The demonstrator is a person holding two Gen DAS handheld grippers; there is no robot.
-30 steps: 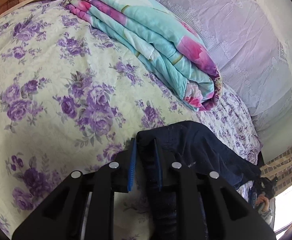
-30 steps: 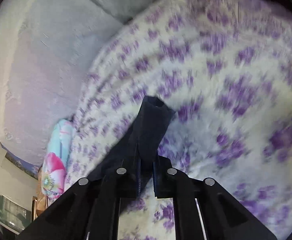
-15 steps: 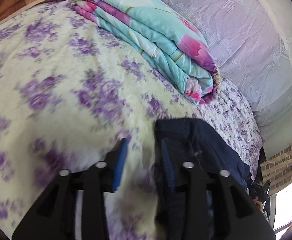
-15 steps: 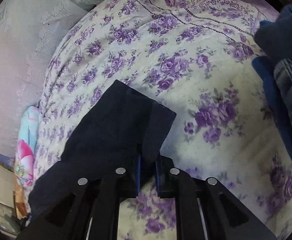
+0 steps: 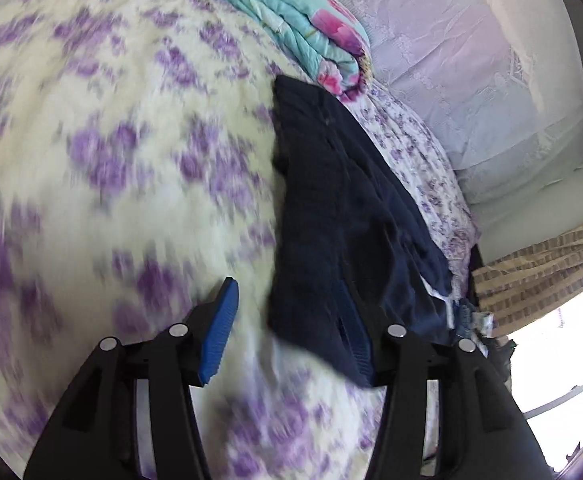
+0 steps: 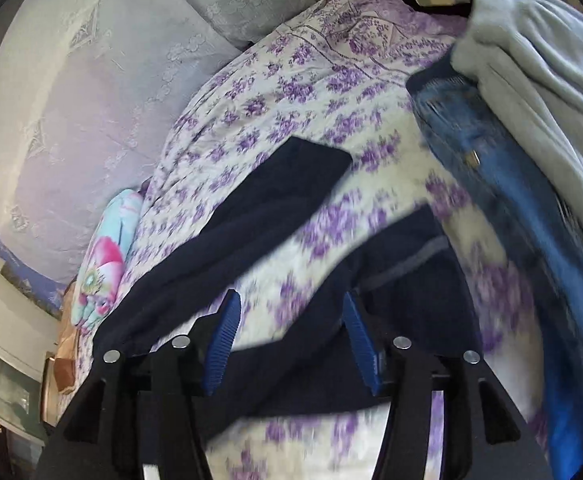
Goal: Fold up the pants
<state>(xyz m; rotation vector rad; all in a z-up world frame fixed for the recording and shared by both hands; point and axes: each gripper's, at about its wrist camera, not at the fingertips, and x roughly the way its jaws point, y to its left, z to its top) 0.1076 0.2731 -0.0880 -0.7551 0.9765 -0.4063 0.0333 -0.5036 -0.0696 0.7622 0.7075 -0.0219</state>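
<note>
The left tongs (image 5: 287, 328) stand about half open and hold nothing; their jaws have just been opening, and the edge of the dark navy pants (image 5: 343, 208) lies between them, against the right pad. The right tongs (image 6: 291, 340) are also half open, just opened, with loose navy cloth between the pads, not gripped. The pants (image 6: 251, 216) lie on the floral bedspread (image 5: 103, 128). At one o'clock lies a folded quilt (image 5: 311, 24); jeans (image 6: 491, 168) at two o'clock in the right view.
</note>
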